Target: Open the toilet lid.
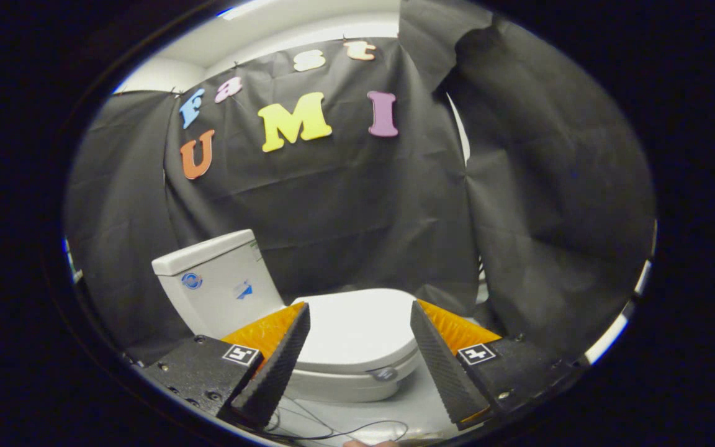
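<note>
A white toilet stands ahead of me on a pale floor, seen from above and from its front. Its lid (357, 326) lies flat and closed over the bowl (339, 386). The white tank (218, 279) rises behind the lid, to the left, with small stickers on its face. My gripper (360, 313) hangs open above the lid, and the lid shows in the wide gap between the two fingers. Nothing is held, and the fingers stand clear of the toilet.
Black cloth walls (357, 211) close in behind the toilet and on the right side. A thin dark cable (332, 431) lies on the floor in front of the bowl. A strip of white wall shows through a gap in the cloth on the right.
</note>
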Motion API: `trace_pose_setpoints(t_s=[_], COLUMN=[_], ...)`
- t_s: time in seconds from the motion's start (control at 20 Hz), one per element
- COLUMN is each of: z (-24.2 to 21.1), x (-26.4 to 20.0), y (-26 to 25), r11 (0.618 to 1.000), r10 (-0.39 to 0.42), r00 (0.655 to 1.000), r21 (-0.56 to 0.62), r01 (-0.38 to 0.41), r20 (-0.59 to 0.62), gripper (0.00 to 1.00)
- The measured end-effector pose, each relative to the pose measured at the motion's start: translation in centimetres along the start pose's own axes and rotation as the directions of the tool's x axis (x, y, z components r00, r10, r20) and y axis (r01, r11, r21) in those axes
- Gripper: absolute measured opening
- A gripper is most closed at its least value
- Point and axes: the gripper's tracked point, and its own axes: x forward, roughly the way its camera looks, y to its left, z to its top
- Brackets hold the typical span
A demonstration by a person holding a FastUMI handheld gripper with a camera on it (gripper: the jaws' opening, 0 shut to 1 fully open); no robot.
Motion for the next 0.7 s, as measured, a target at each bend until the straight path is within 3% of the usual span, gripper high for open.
trace_pose_setpoints(t_s=[0.3, 0.55, 0.7], z=[-3.7, -8.6, -11.8], x=[4.0, 7.2, 8.8], y=[-0.3, -1.5, -2.9], r11=[0.982, 0.930, 0.881], r10=[0.046, 0.083, 0.090], r00=[0.993, 0.974, 0.955], r21=[0.188, 0.367, 0.469], r01=[-0.024, 0.001, 0.055], r20=[-0.109, -0.212, -0.281], gripper=[1.00, 1.00, 1.00])
